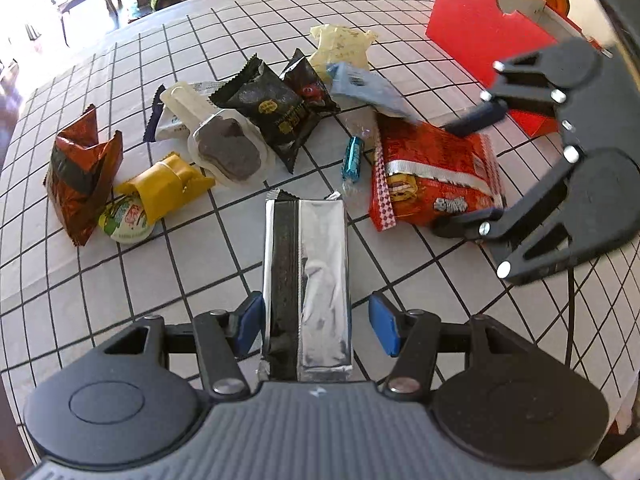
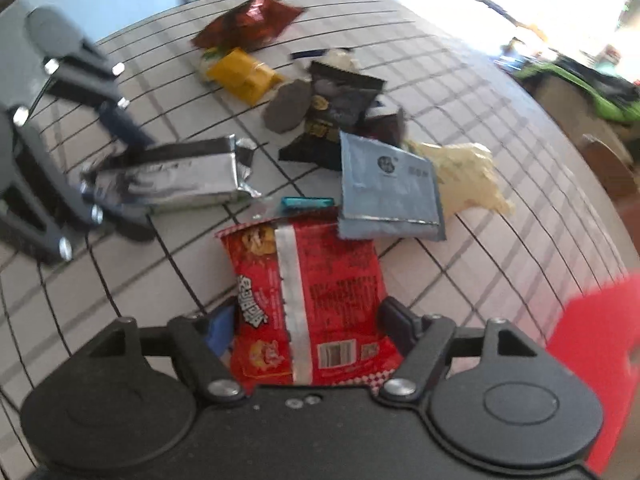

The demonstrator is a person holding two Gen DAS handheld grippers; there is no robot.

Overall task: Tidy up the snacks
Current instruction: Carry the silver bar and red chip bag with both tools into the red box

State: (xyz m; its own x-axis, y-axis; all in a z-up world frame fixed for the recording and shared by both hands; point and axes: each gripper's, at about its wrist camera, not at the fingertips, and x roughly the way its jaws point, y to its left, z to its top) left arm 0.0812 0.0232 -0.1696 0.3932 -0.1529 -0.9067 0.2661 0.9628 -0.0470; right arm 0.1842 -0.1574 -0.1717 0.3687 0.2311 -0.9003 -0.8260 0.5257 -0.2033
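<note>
Two grippers: left gripper (image 1: 316,326) straddles silver packet (image 1: 306,280), right gripper (image 2: 308,328) red bag (image 2: 308,300).

daylight, blown-out background windows | fisheye edge bending | right wrist view motion-blurred

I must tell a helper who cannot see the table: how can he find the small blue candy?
Start from the red box at the table's far corner and come to the big red snack bag. The small blue candy lies beside that bag, toward the silver packet; it alone is tiny, shiny turquoise, with twisted clear ends.
</note>
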